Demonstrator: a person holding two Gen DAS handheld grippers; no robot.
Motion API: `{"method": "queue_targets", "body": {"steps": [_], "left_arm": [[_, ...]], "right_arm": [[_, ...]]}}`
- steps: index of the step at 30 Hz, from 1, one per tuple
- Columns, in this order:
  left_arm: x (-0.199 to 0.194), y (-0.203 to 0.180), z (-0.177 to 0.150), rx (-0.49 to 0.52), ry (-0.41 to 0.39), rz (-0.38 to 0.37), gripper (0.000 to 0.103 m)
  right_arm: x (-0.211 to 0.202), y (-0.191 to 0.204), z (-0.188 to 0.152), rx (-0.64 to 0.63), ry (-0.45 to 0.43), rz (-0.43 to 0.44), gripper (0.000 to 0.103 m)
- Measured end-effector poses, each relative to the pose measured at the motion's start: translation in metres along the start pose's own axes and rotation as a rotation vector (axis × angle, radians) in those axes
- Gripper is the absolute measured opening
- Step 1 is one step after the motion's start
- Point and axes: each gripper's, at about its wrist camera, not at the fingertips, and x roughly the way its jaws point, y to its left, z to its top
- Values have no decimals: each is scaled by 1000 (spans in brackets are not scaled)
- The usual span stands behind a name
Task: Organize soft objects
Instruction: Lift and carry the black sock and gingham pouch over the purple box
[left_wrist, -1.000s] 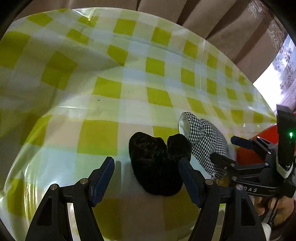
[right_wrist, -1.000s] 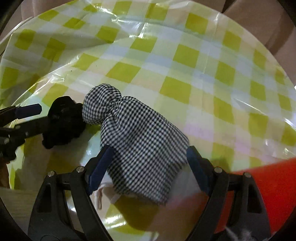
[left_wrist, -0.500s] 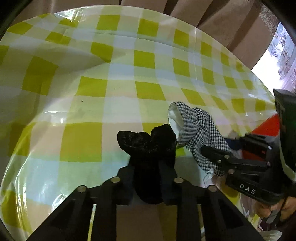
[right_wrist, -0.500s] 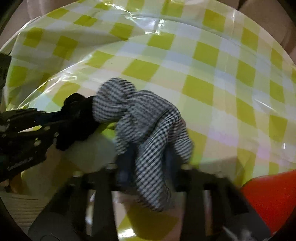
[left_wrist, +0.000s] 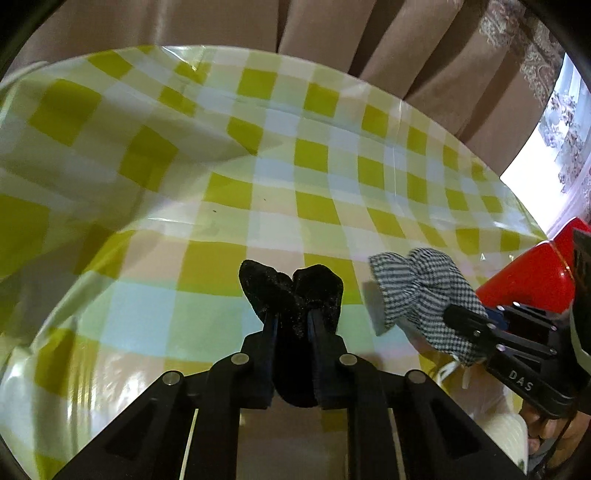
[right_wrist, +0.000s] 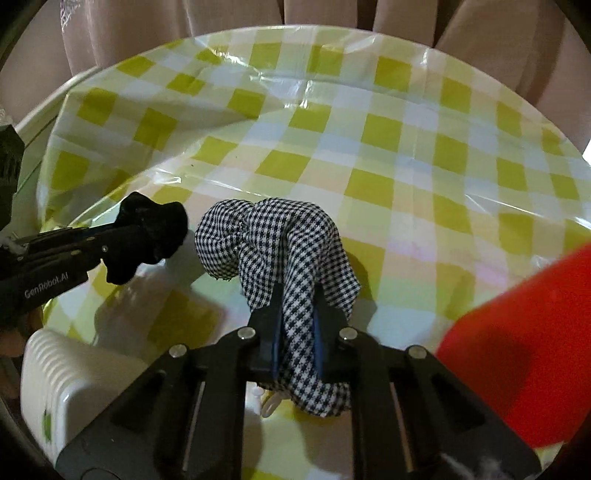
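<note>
Left gripper pinching black cloth; right gripper pinching checked cloth

Ahead of both my tongs the checked surface lies open all the way to the curtain at its far edge. On the right a red container blocks the near corner. At the near left a white ribbed box stands in my way. The two tongs sit close side by side.
</note>
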Motion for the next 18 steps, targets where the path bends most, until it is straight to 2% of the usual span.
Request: {"method": "queue_targets", "body": {"steps": [12,18], "left_arm": [[-88,-7,-19,-30,-177,100,16],[-127,-38,-36,17,-237,84,16]], "right_arm": [[-74,1,-32,28,-83,-73,16],[-118,-2,-56,63,-113,-109,16]]}}
